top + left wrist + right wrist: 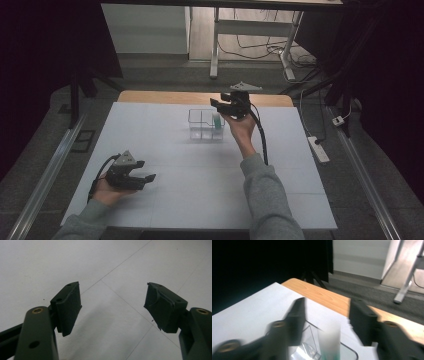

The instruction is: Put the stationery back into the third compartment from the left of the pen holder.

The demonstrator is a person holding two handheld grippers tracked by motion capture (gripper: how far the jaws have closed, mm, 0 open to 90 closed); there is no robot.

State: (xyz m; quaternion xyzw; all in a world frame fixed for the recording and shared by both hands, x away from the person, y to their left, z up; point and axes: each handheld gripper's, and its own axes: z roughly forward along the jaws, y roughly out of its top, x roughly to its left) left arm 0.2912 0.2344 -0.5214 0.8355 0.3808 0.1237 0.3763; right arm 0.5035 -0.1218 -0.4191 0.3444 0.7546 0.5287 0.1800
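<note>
The small tube (216, 120) with a teal lower part stands upright in the right rear compartment of the clear divided organizer (205, 125) on the white-covered desk (200, 175). The right tongs (223, 106) hover just above the organizer, released, jaws apart on either side of the tube with neither pad pressing it. Judging by this, placing looks done and only withdrawal remains. The left tongs (145, 176) rest well apart from the organizer, spread with nothing between them.
</note>
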